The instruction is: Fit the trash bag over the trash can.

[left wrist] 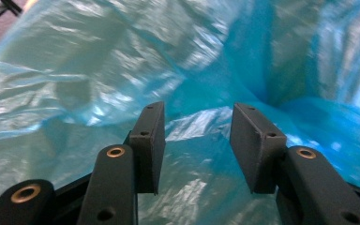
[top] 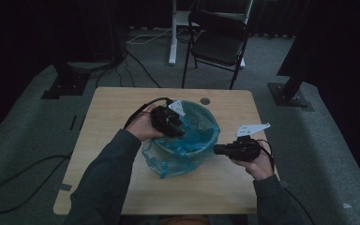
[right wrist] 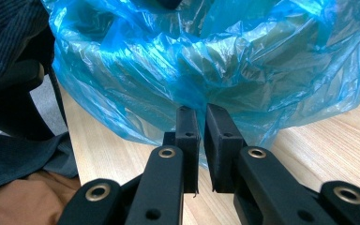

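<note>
A translucent blue plastic bag (top: 193, 140) stands puffed up in the middle of the wooden table (top: 108, 117), its mouth facing up. My left gripper (top: 174, 128) reaches down into that mouth from the left rim. In the left gripper view its jaws stand apart over the crinkled bag lining (left wrist: 75, 70), and my left gripper (left wrist: 197, 140) has nothing pinched between the pads. My right gripper (top: 217, 149) meets the bag's right side low down. In the right gripper view the bag (right wrist: 225, 56) rises ahead, and my right gripper (right wrist: 201, 119) is shut on a fold of its film.
A black folding chair (top: 218, 40) stands beyond the table's far edge, next to a white stand leg (top: 172, 37). Cables run over the grey floor at the left. A round grommet (top: 205, 101) sits in the tabletop behind the bag. Both sleeved forearms come in from the near edge.
</note>
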Tool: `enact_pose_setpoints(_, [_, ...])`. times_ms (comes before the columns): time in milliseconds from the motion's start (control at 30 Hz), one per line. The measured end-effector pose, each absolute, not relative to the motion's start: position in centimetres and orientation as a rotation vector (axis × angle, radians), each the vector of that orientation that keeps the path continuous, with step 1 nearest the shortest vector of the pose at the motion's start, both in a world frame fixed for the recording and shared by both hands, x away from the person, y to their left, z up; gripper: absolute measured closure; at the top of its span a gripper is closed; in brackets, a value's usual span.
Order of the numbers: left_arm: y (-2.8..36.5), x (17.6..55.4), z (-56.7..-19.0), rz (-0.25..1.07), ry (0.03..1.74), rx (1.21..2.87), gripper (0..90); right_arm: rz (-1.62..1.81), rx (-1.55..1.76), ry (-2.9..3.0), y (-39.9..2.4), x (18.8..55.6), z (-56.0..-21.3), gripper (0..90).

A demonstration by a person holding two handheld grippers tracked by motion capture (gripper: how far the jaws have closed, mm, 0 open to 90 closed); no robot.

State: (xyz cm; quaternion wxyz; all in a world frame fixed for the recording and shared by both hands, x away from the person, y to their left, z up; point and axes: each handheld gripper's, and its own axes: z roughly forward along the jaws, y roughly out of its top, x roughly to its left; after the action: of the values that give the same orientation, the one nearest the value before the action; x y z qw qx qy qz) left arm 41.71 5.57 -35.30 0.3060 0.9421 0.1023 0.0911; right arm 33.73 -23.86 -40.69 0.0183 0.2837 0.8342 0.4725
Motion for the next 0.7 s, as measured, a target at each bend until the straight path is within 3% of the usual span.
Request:
enact_pose_setpoints(267, [5.4,42.3,-34.1,0.218,0.298,2.352,55.4,1.468,0.882,2.593,-23.8,33.8,-40.8,83.7])
enact_pose_setpoints(700, [1.5,43.0,-35.8,0.228,0.271,2.509,55.2,1.472,0.877,2.596,-23.8,33.9,-40.8,83.6])
